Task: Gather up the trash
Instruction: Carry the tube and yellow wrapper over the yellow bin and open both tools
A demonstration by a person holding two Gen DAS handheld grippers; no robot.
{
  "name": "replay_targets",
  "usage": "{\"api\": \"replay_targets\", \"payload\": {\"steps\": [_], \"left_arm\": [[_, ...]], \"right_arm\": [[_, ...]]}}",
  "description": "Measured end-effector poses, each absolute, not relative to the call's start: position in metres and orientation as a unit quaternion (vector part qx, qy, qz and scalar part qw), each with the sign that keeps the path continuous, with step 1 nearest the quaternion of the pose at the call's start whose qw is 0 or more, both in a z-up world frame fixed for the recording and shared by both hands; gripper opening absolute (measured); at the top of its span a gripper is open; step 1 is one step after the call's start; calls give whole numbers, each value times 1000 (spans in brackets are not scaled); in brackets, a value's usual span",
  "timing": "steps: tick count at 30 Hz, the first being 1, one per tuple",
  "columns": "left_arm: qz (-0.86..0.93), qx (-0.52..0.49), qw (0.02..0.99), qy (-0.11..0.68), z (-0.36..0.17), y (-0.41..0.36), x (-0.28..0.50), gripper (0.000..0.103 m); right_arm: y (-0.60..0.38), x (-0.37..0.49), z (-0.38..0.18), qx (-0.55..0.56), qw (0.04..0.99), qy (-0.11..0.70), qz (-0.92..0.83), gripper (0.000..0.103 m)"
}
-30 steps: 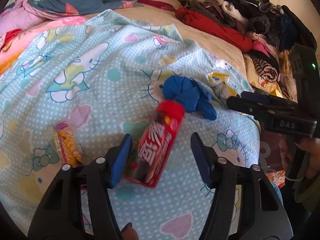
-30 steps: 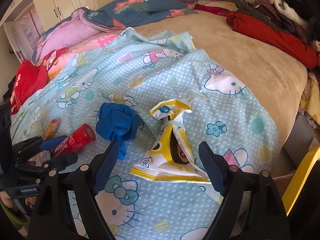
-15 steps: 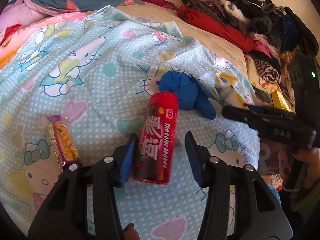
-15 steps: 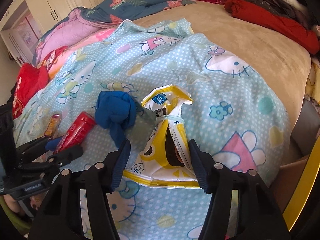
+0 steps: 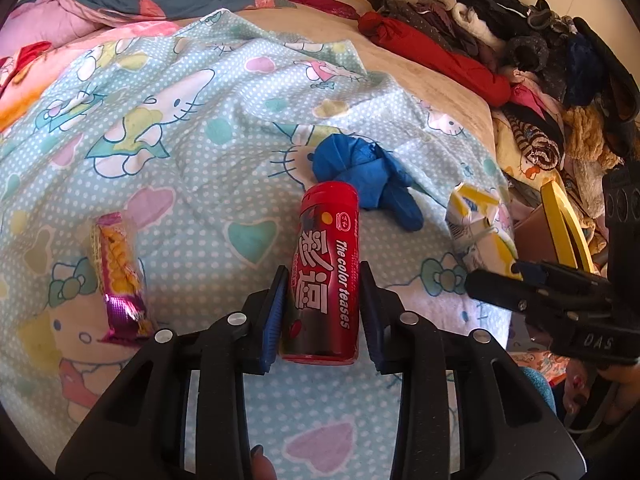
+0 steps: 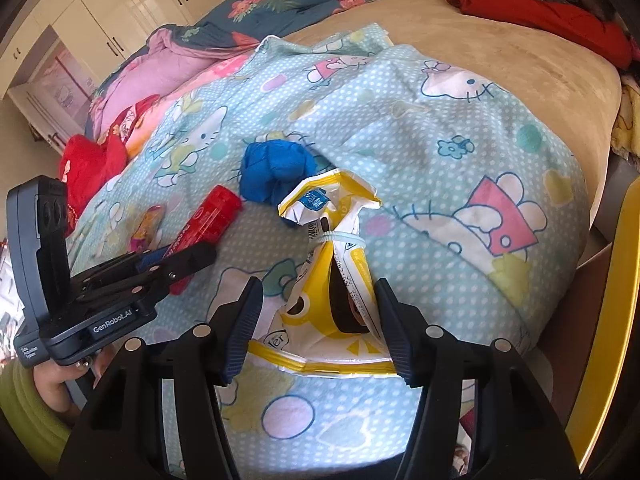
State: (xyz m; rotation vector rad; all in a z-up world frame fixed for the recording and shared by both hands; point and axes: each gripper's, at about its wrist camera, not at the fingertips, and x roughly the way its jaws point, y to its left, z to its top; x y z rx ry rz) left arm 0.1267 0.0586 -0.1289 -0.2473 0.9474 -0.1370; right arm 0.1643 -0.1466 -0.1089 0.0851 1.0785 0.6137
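A red candy tube [image 5: 326,272] lies on the blue Hello Kitty quilt [image 5: 192,128]. My left gripper [image 5: 322,280] is shut on the tube, its blue pads touching both sides. The tube also shows in the right wrist view [image 6: 208,224]. A yellow and white snack bag [image 6: 332,292] lies on the quilt between the fingers of my right gripper [image 6: 318,292], which stands partly open around it with the right pad against the bag and a gap on the left. A crumpled blue glove [image 5: 364,172] lies beyond the tube. A pink and yellow snack wrapper [image 5: 118,272] lies left of it.
A pile of dark and red clothes [image 5: 520,60] covers the bed's right side. Folded floral and pink bedding [image 6: 248,20] lies at the far end. A yellow frame [image 6: 608,320] stands past the bed's right edge. White wardrobes [image 6: 120,8] line the far wall.
My left gripper moved forward around the red tube and closed on it. My right gripper moved forward over the yellow bag and its fingers narrowed around it.
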Motion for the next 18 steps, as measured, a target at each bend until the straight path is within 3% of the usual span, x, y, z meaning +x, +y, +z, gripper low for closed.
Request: {"api": "replay_targets", "payload": {"steps": [18], "left_arm": [[-71, -130, 901, 408, -88, 46, 111, 26]], "right_arm": [[-166, 148, -70, 61, 835, 462, 292, 55]]}}
